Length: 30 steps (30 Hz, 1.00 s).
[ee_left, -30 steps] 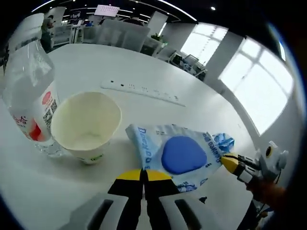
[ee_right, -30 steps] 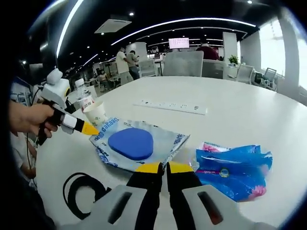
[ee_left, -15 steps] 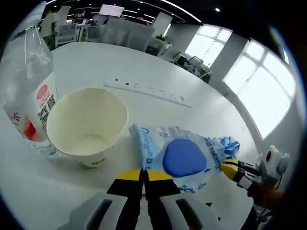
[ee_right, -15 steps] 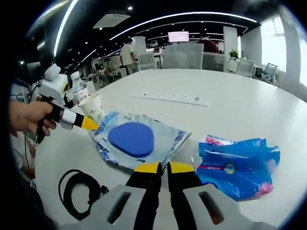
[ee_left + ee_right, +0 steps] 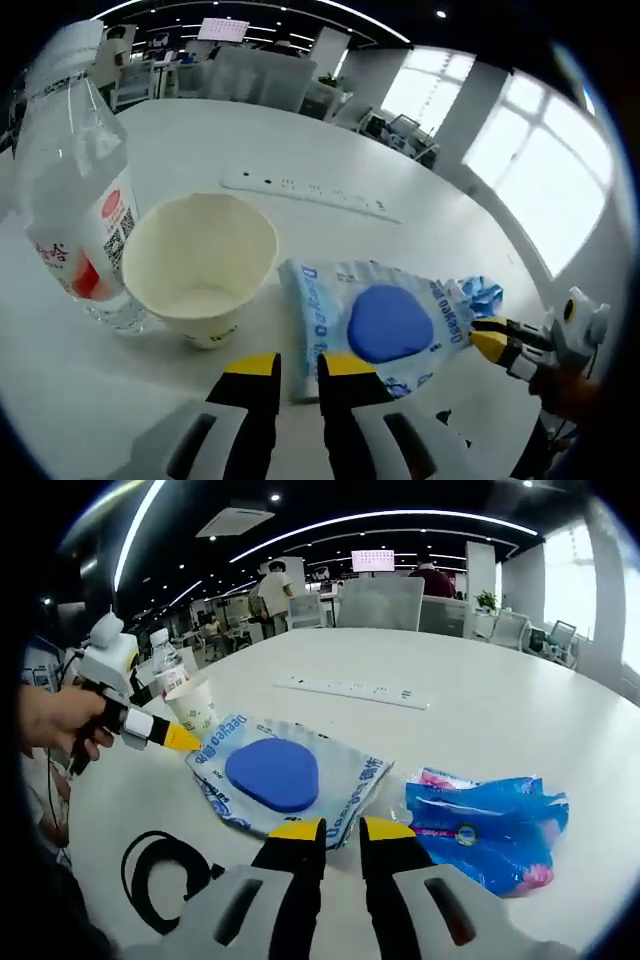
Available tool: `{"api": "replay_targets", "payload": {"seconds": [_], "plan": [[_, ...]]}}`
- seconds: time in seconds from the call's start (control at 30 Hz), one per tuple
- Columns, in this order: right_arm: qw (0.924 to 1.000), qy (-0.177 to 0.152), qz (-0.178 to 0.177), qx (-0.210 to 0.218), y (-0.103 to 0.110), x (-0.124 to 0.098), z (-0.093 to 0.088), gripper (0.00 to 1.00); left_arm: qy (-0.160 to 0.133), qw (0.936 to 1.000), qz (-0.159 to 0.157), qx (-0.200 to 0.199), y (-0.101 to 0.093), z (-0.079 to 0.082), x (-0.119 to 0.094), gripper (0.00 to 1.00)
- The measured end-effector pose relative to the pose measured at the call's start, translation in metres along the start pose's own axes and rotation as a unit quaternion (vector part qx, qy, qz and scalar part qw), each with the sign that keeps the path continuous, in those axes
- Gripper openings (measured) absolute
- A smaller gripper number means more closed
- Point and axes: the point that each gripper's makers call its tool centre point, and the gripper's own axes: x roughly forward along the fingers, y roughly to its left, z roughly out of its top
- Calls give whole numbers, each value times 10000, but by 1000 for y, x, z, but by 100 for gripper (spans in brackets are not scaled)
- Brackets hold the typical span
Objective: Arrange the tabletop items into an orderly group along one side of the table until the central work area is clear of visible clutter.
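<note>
Round white table (image 5: 400, 160), wide and mostly bare, with office chairs and desks behind it.

On it, a long white power strip (image 5: 305, 190) well beyond the other things, flat, also visible far off in the right gripper view (image 5: 352, 690).

Nearer, a clear plastic water bottle (image 5: 70, 190) standing upright with a red and white label, just beside a white paper cup (image 5: 205, 265) that stands open side up; whether the two touch cannot be told. Both small and far in the right gripper view, bottle (image 5: 165, 665) behind cup (image 5: 197, 708).

Next to the cup, a flat pale blue packet (image 5: 375, 325) with blue lettering and a solid blue rounded shape in a clear window, lying on the table between the two grippers (image 5: 285, 775).

Past the packet, a crumpled blue bag (image 5: 490, 825) with pink at its edges, close to the packet; a corner of it peeks out in the left gripper view (image 5: 480, 297).

Black cable loop (image 5: 165, 875) lying on the table near the packet's near edge.

Left gripper (image 5: 298, 362): yellow-tipped jaws parted a little, the packet's edge lying between them, not clamped. Seen from the other side (image 5: 180, 740), held in a hand (image 5: 55, 725), tip at the packet's corner.

Right gripper (image 5: 340, 828): jaws likewise slightly apart at the packet's opposite edge, gripping nothing. From the left gripper view (image 5: 492, 342), its yellow tip at the packet's far end.
</note>
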Motion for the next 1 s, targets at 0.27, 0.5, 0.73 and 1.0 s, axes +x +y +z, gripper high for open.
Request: {"api": "replay_targets", "payload": {"seconds": [0.27, 0.5, 0.73, 1.0], "plan": [[9998, -191, 53, 29, 7, -11, 11, 25, -113, 9998, -40, 144, 0, -2, -6, 21], [9996, -244, 109, 12, 16, -19, 11, 33, -213, 9995, -132, 181, -3, -7, -20, 28], [9995, -136, 274, 2, 31, -28, 0, 41, -314, 9982, -292, 413, -20, -15, -42, 36], [9991, 3, 415, -80, 54, -37, -11, 42, -170, 9971, -496, 553, -36, -35, -47, 39]]}}
